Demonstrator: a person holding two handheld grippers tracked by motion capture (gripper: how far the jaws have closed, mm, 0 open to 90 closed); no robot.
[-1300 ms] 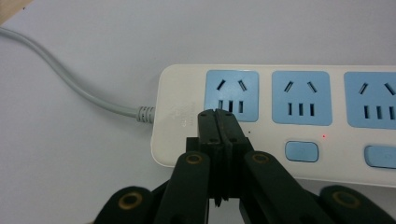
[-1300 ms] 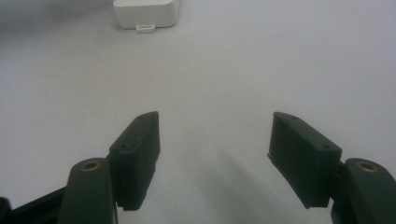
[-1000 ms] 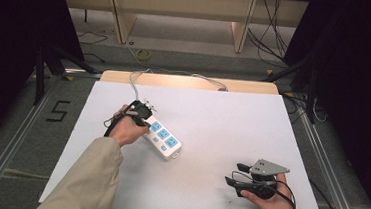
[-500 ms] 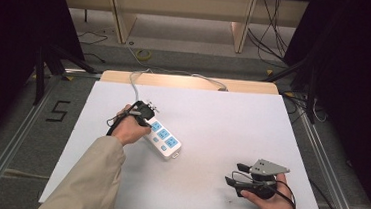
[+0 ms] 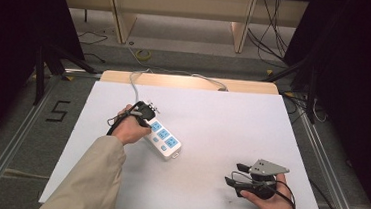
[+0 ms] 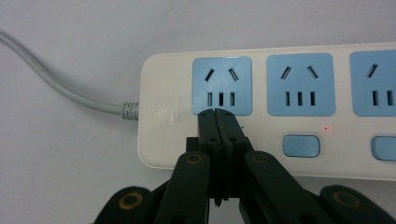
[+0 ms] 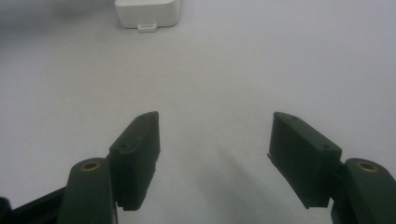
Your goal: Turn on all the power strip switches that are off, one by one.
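We kept our left tool (image 6: 218, 113) pinched fully together with nothing gripped, its tip resting on the white plastic power strip (image 6: 261, 154) beside the first of 3 blue sockets, probably to press its switch. Our right tool (image 7: 212, 156) waited spread wide and empty on the white desk (image 5: 222, 117), well apart.

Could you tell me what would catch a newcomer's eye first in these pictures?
Probably the white power strip with blue sockets, lying left of centre on the white table. The left gripper has its jaws shut, tips at the socket nearest the cord. The right gripper rests open near the front right edge.
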